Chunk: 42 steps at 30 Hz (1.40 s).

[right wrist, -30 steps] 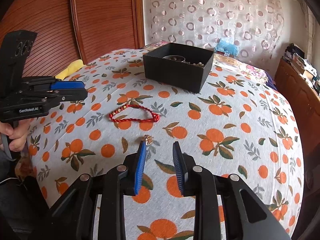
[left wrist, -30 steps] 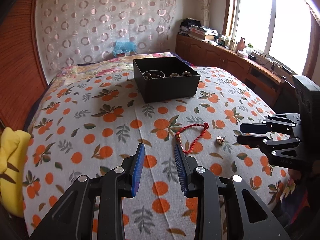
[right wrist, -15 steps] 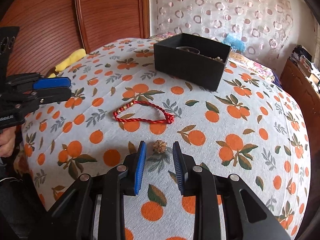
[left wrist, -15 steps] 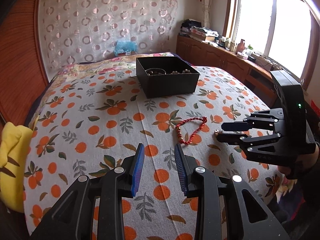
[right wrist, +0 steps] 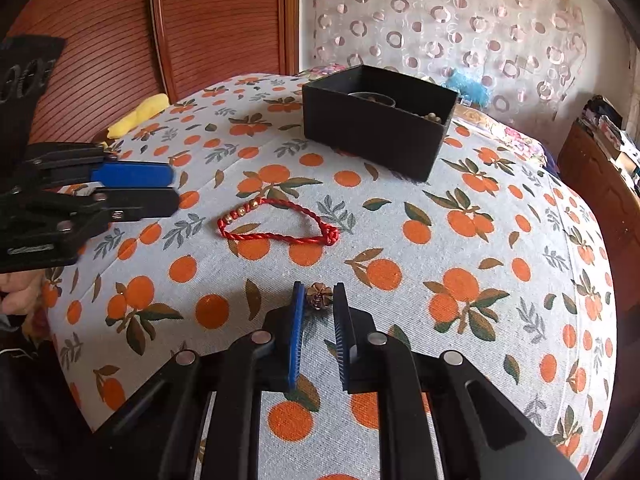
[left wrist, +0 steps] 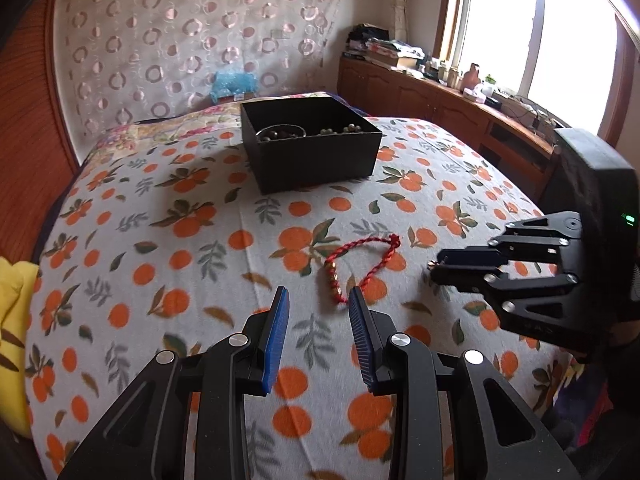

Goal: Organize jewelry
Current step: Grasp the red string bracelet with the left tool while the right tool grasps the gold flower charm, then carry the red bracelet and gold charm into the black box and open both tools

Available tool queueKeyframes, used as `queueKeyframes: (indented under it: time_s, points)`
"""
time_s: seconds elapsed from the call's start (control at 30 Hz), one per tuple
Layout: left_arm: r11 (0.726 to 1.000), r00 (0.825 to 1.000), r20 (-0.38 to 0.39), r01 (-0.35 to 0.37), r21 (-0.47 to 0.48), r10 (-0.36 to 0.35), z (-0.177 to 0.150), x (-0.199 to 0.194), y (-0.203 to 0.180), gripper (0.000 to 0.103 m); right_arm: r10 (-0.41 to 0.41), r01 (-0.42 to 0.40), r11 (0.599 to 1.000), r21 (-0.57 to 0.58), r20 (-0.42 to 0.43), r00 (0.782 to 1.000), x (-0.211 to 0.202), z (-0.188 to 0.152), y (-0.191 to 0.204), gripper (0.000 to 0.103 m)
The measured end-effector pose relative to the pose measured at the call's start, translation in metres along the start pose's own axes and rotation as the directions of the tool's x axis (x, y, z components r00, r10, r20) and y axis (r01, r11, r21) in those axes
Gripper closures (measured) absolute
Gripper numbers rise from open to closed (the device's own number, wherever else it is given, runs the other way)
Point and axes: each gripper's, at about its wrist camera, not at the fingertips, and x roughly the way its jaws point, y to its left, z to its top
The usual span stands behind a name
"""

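Note:
A red braided bracelet (right wrist: 272,237) with small gold beads lies on the orange-print bedspread (right wrist: 500,320). In the left wrist view the bracelet (left wrist: 376,268) sits just beyond my left gripper (left wrist: 318,294), which stands open and empty above the cloth. A small gold flower-shaped ornament (right wrist: 319,297) rests between the tips of my right gripper (right wrist: 319,290). Its jaws are closing around the ornament, with thin gaps still showing at the pads. The black open box (left wrist: 316,160) holding beaded jewelry stands farther back on the bed. The right gripper (left wrist: 436,268) shows at the right, and the left gripper (right wrist: 174,190) at the left.
A yellow cloth (left wrist: 12,320) lies at the bed's left edge, near the wooden wardrobe doors (right wrist: 220,20). A low wooden cabinet (left wrist: 440,100) with clutter runs under the window. A hand (right wrist: 20,292) holds the left gripper. The bed drops off at the near edge.
The right jaws have narrowed around the gold ornament, which now sits between their tips. My left gripper has drawn nearer to the red bracelet, its opening unchanged.

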Motion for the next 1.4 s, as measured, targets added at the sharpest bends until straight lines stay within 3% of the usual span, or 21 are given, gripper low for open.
queueKeyframes:
  time_s: [0.7, 0.73, 0.83, 0.87, 1.4]
  points:
    - [0.997, 0.995, -0.09, -0.026, 0.069, 0.032, 0.018, 0.05, -0.014, 0.074, -0.003, 0.003, 0.999, 0.032, 0.02, 1.0, -0.01, -0.012, -0.009, 0.087]
    - [0.997, 0.995, -0.09, -0.026, 0.071, 0.033, 0.018, 0.051, -0.015, 0.076, -0.004, 0.004, 0.999, 0.033, 0.019, 1.0, -0.01, -0.012, -0.009, 0.087]
    - [0.995, 0.996, -0.086, -0.03, 0.091, 0.038, 0.018, 0.051, -0.017, 0.096, -0.003, 0.002, 1.0, 0.031, 0.023, 1.0, -0.011, -0.011, -0.01, 0.087]
    - [0.996, 0.996, -0.089, -0.023, 0.089, 0.031, 0.019, 0.051, -0.016, 0.096, -0.002, 0.001, 1.0, 0.031, 0.026, 1.0, -0.012, -0.01, -0.01, 0.087]
    - [0.998, 0.996, 0.076, -0.046, 0.044, 0.043, 0.065, 0.012, -0.005, 0.097, -0.005, 0.001, 0.999, 0.037, 0.11, 0.994, -0.019, 0.044, -0.045, 0.087]
